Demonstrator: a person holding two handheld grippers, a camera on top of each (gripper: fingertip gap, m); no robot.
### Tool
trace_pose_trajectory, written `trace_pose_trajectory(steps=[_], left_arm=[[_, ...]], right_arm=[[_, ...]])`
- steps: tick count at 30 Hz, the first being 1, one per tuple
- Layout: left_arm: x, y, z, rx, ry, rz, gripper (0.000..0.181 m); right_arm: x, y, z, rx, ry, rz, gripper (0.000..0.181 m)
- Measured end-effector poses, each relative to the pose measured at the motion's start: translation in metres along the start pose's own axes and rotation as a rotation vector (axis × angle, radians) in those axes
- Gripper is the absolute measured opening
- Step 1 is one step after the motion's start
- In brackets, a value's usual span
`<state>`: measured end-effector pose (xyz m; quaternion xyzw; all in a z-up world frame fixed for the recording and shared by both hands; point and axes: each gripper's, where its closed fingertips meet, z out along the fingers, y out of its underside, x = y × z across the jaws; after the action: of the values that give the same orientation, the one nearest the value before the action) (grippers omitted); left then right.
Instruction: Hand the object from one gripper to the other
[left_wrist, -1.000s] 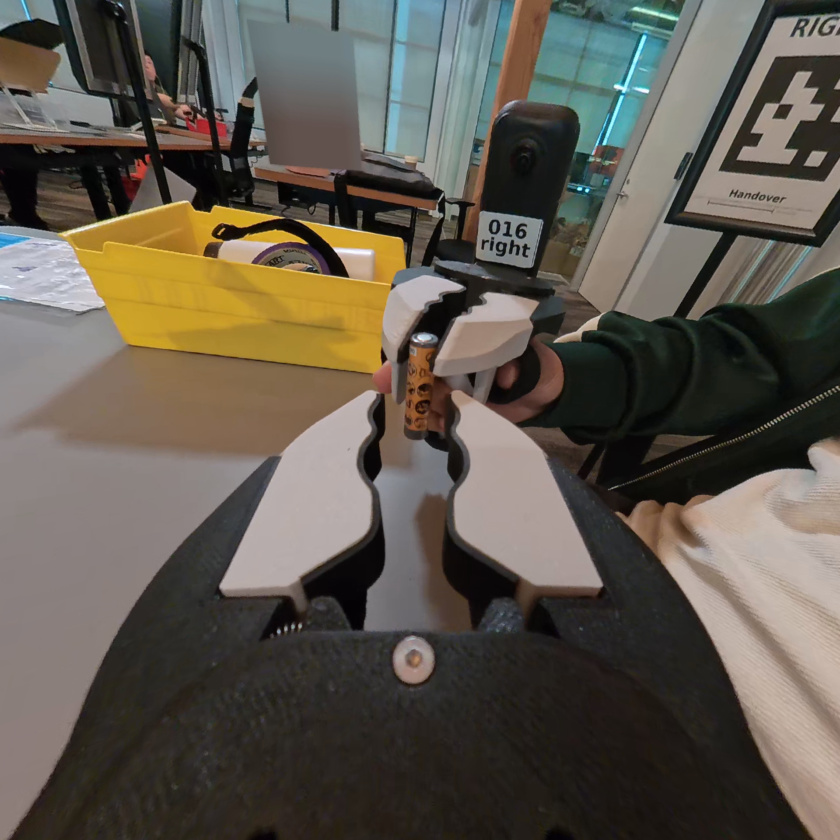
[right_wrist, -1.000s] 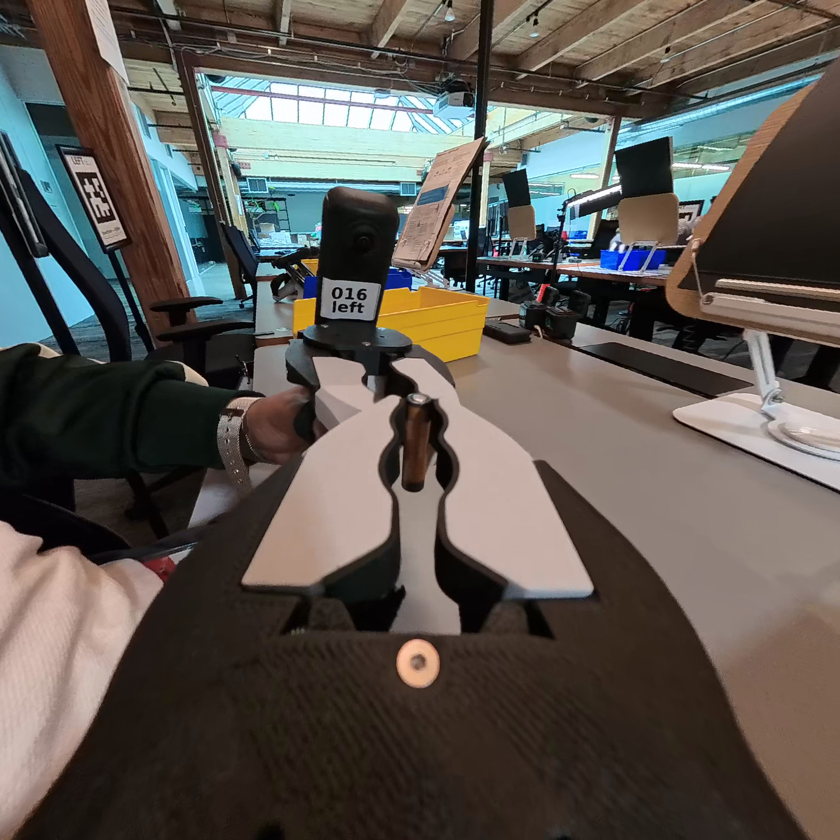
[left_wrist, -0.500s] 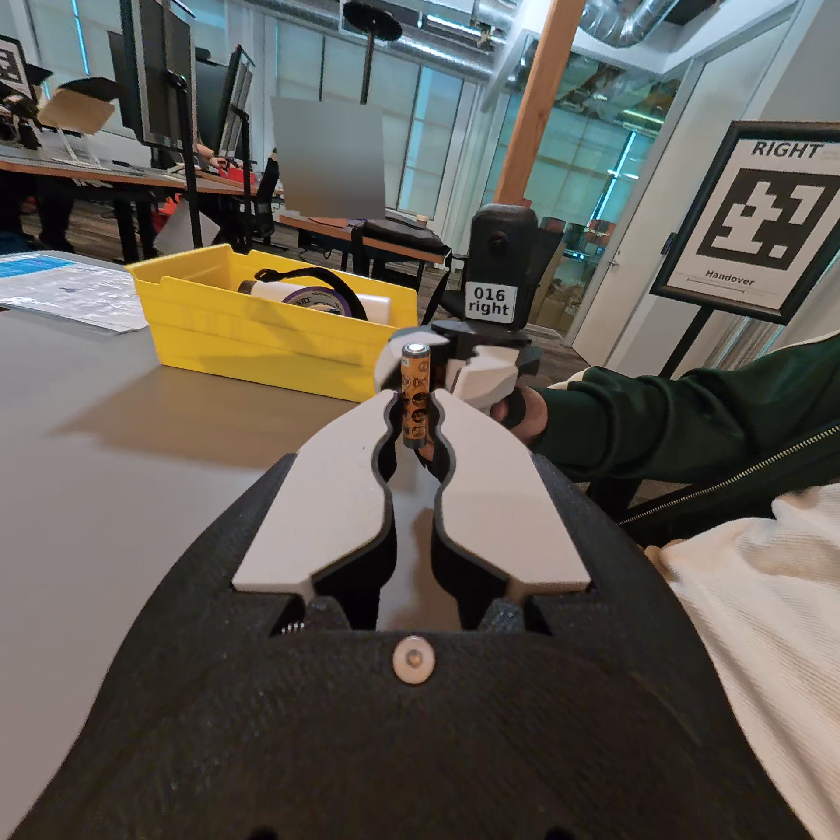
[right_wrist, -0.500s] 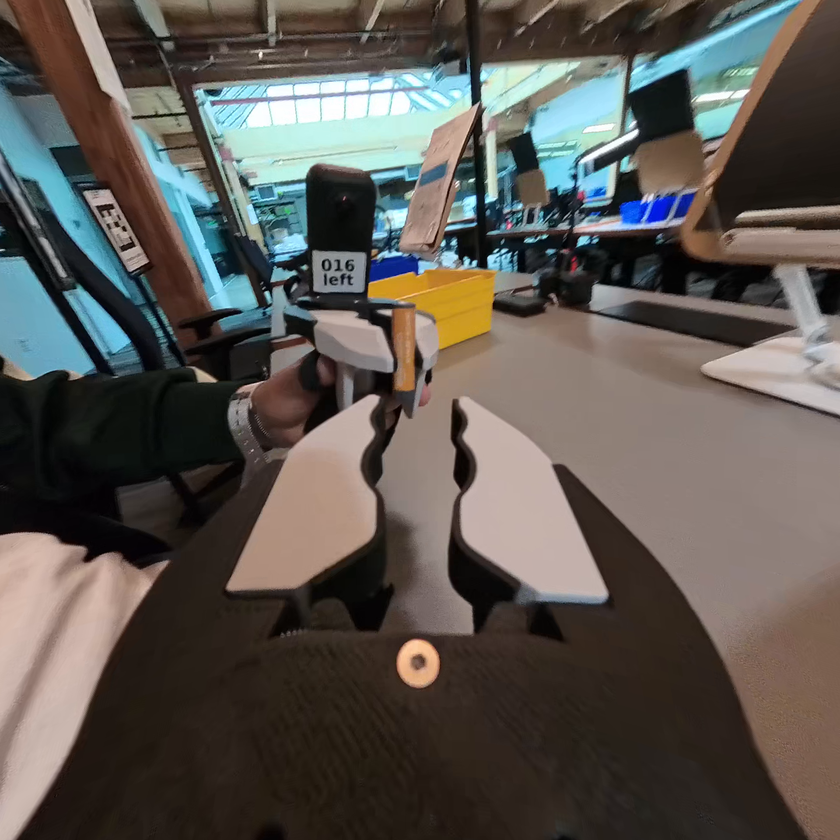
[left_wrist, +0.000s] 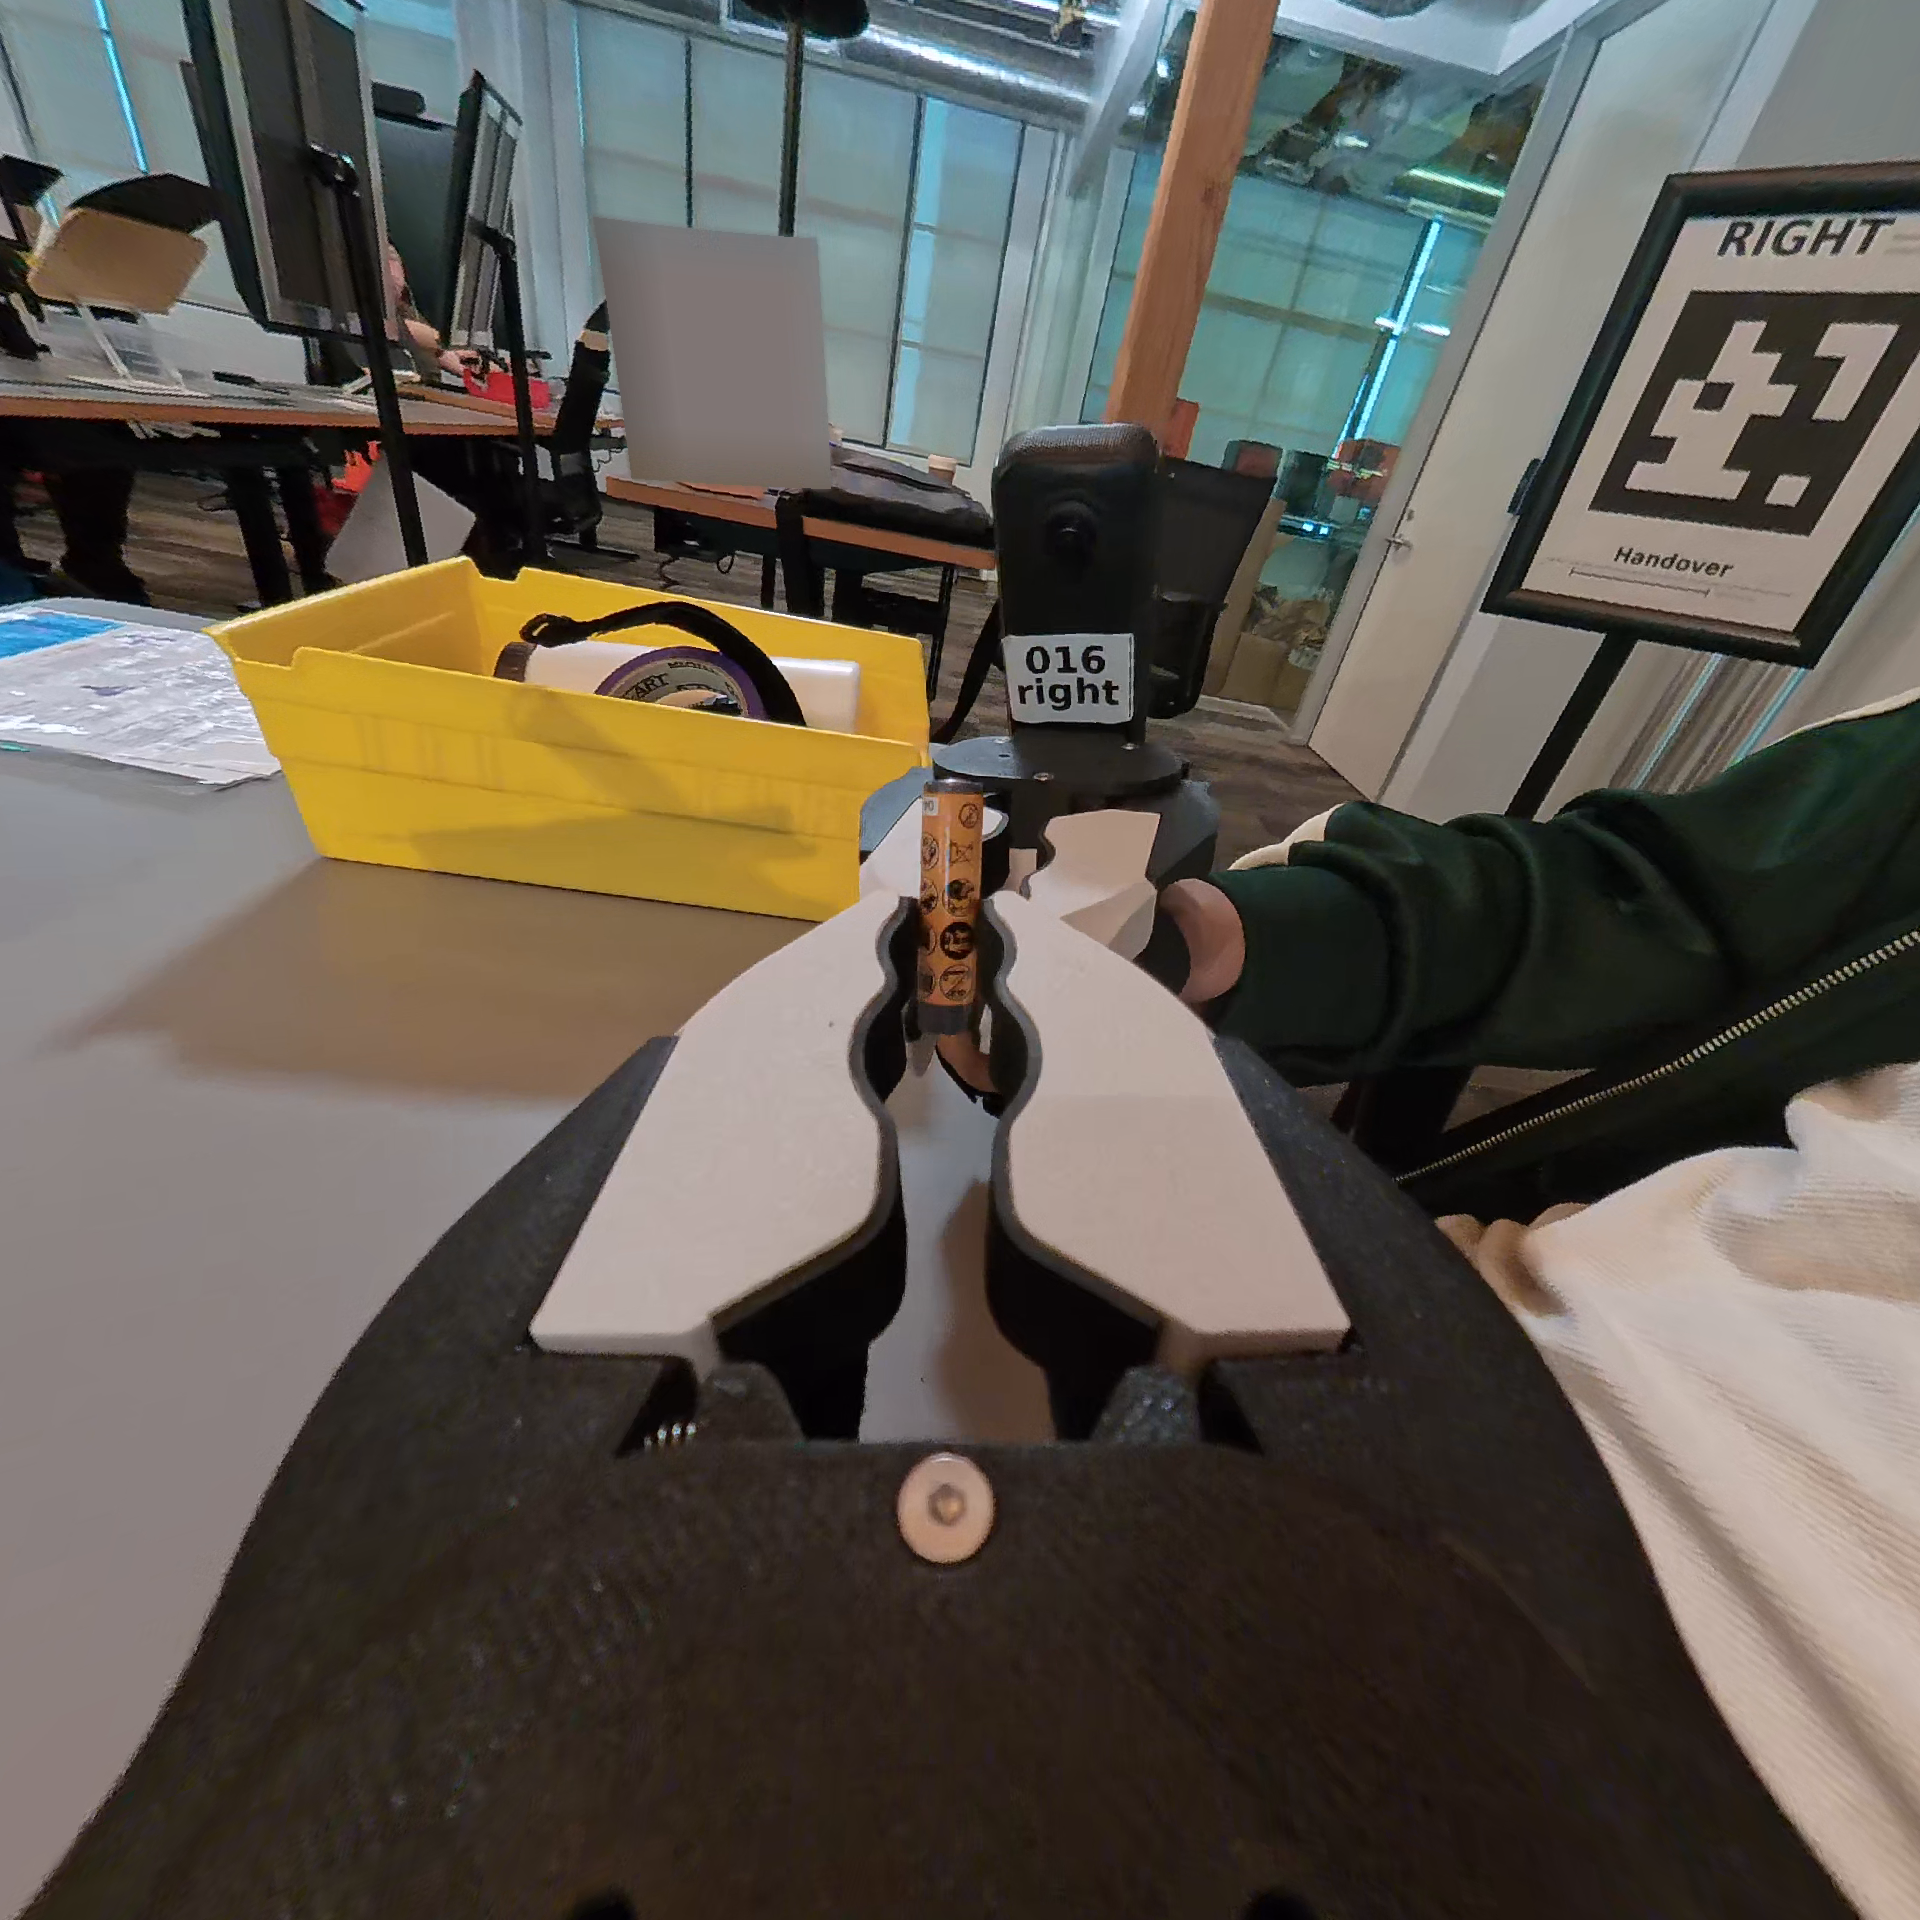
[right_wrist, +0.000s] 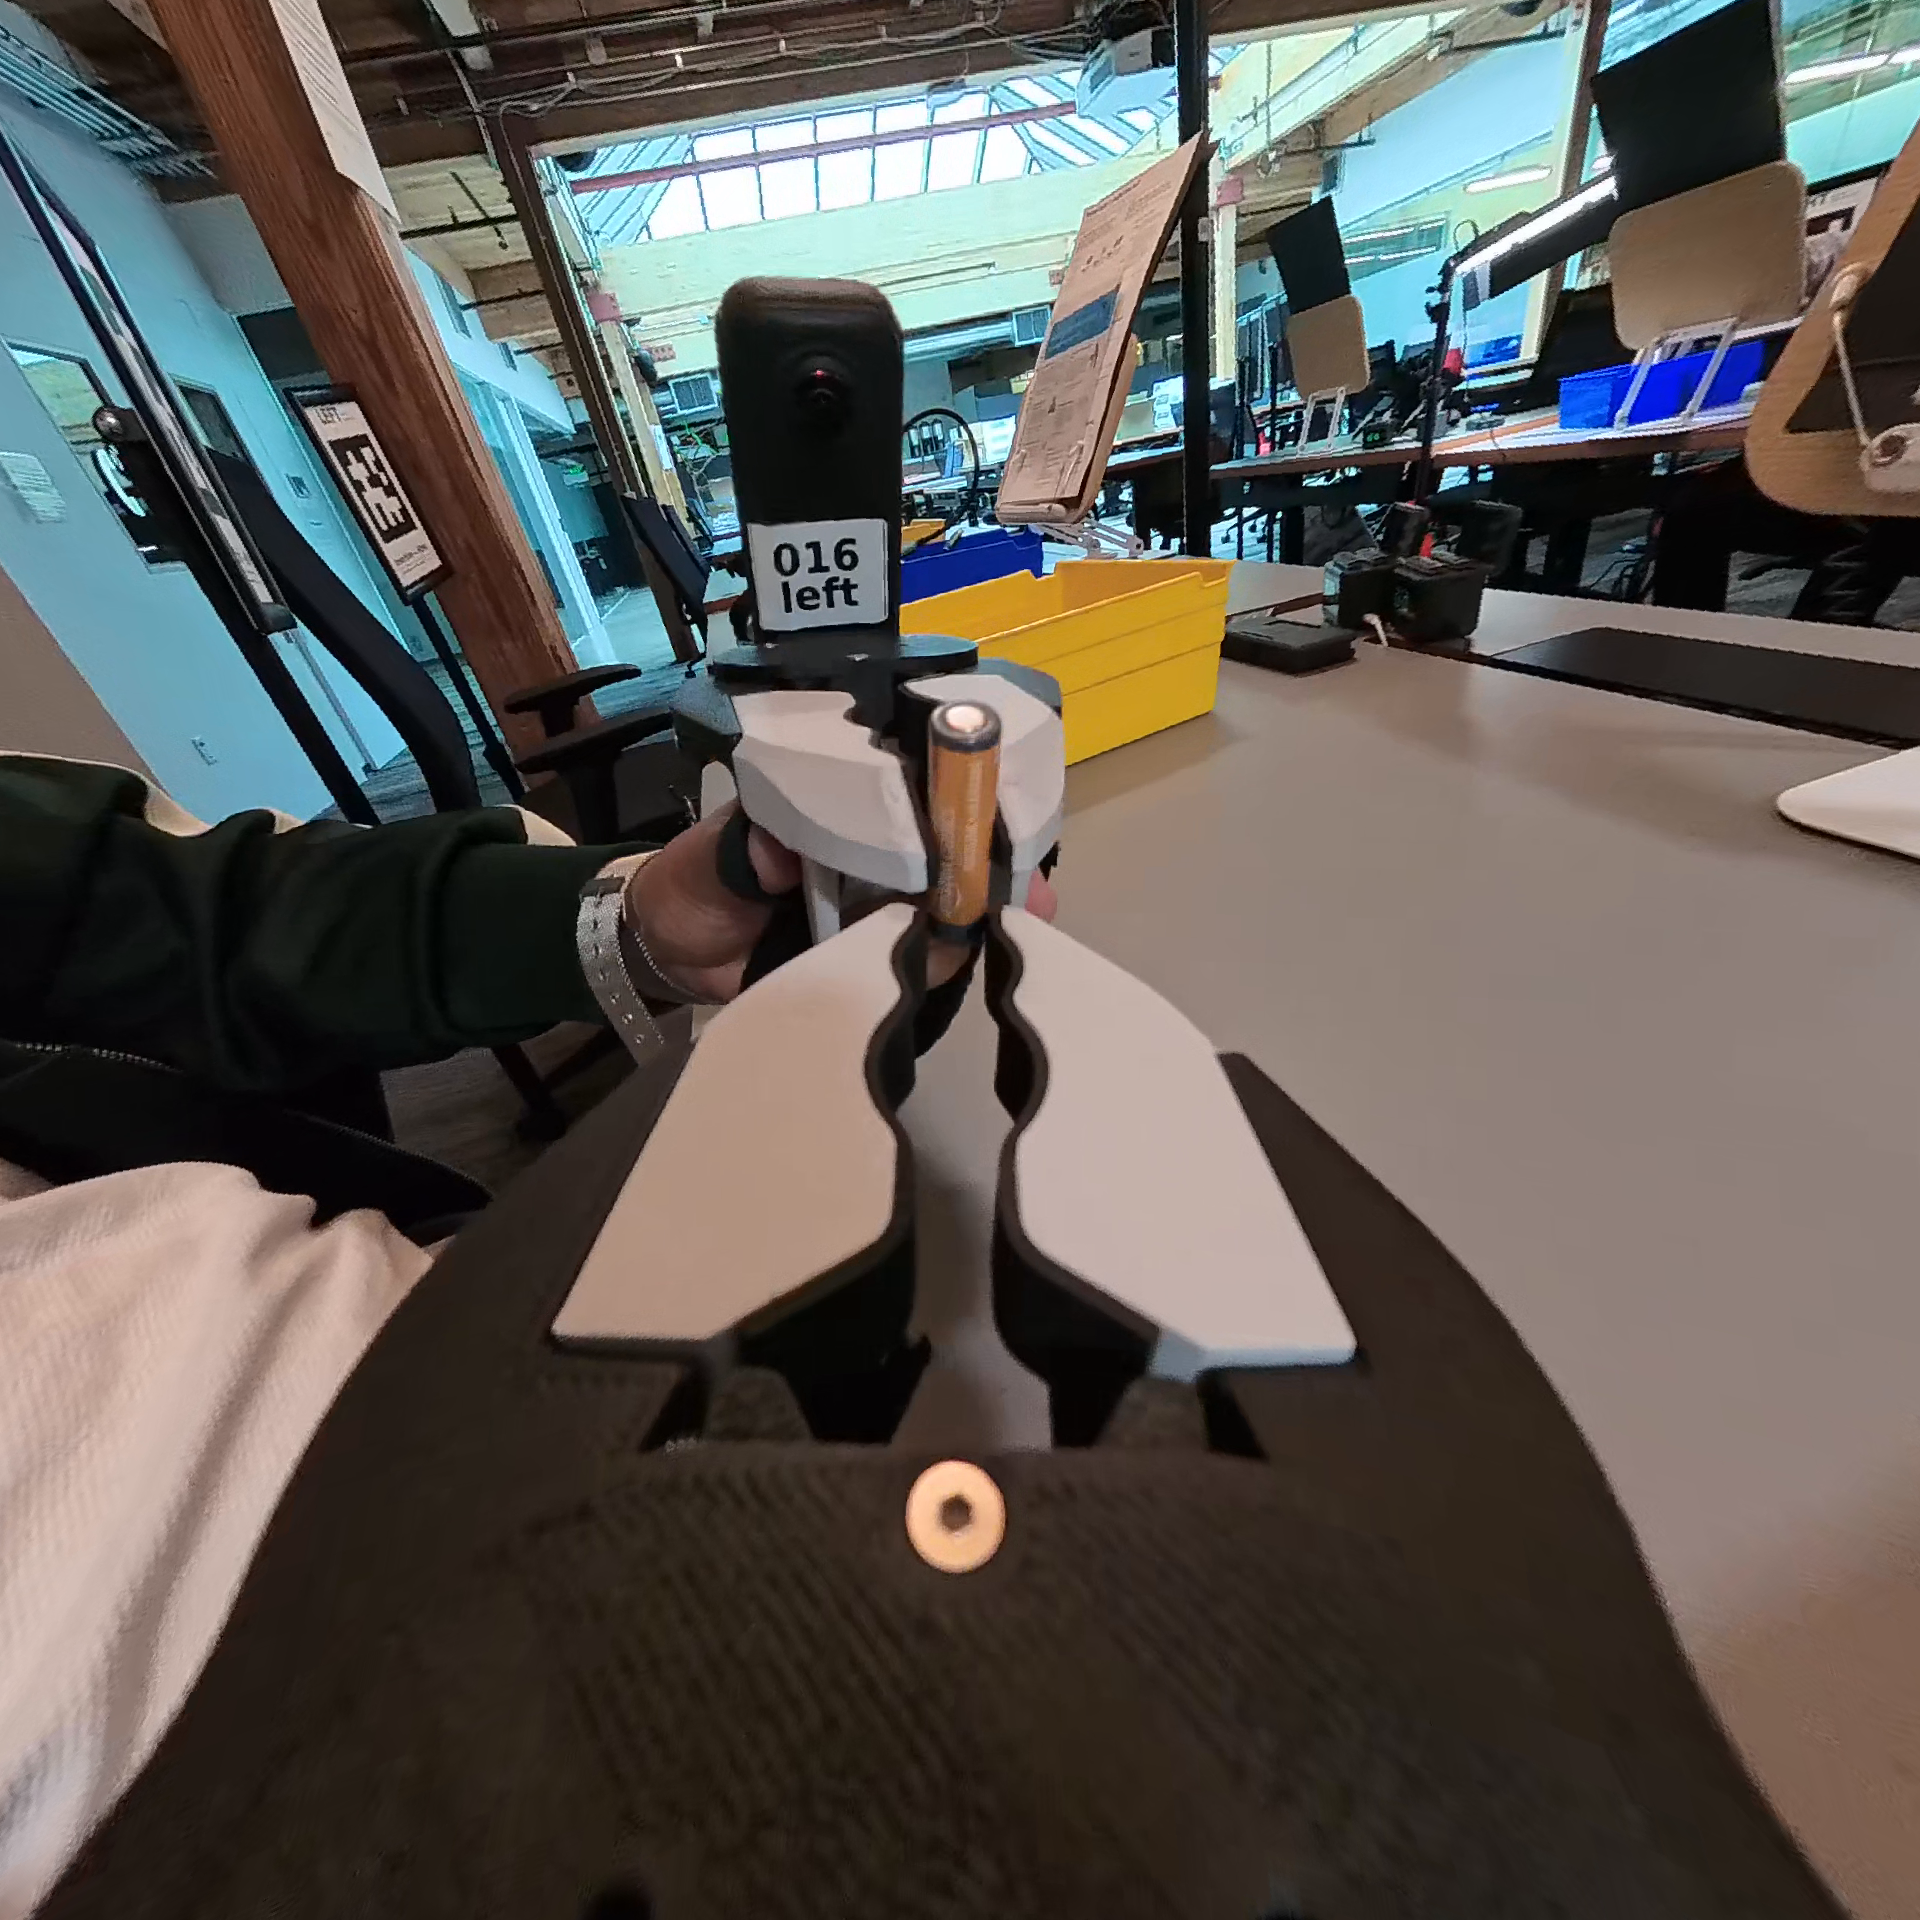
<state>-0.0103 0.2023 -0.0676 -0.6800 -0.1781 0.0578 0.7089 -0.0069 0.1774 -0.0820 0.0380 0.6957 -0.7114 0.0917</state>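
Between the near white fingers (left_wrist: 790, 1122) of the left gripper (left_wrist: 948, 940), the orange battery (left_wrist: 951, 894) stands upright, seated in the wavy notch near the tips. The jaws are drawn in narrow around its lower half and its capped top stands clear above them. That grip looks settled.

From its own wrist view, the right gripper (right_wrist: 951, 940) is also narrow, its tips level with the battery's bottom end. Whether they pinch it or only flank it cannot be told. The handover seems at or just past the exchange, so the left should likely keep steady pressure and hold the cell vertical. The right should part fully before drawing straight back along its own fingers, so that no tip drags the base sideways. A smooth round cell could well pivot or slip if nudged off-axis.

Below lies the grey table (left_wrist: 312, 1039), and farther off a yellow bin (left_wrist: 582, 800), well apart from both tools.
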Motion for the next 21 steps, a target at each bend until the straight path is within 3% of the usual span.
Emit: trace_pose_trajectory(steps=[4, 7, 11, 21], left_arm=[[0.002, -0.004, 0.0, 0.023, 0.01, 0.003, 0.012], [-0.002, -0.008, -0.003, 0.044, -0.009, -0.005, 0.028], [-0.008, -0.011, -0.008, 0.049, -0.041, 0.0, 0.035], [-0.004, 0.004, -0.002, -0.046, -0.013, -0.009, 0.019]], right_arm=[[0.001, -0.003, -0.002, 0.006, 0.011, -0.024, 0.01], [0.005, -0.002, -0.004, -0.01, 0.035, -0.041, 0.01], [0.013, 0.005, -0.006, -0.077, 0.087, -0.057, 0.01], [0.014, 0.025, 0.0, -0.228, 0.134, -0.151, 0.01]])
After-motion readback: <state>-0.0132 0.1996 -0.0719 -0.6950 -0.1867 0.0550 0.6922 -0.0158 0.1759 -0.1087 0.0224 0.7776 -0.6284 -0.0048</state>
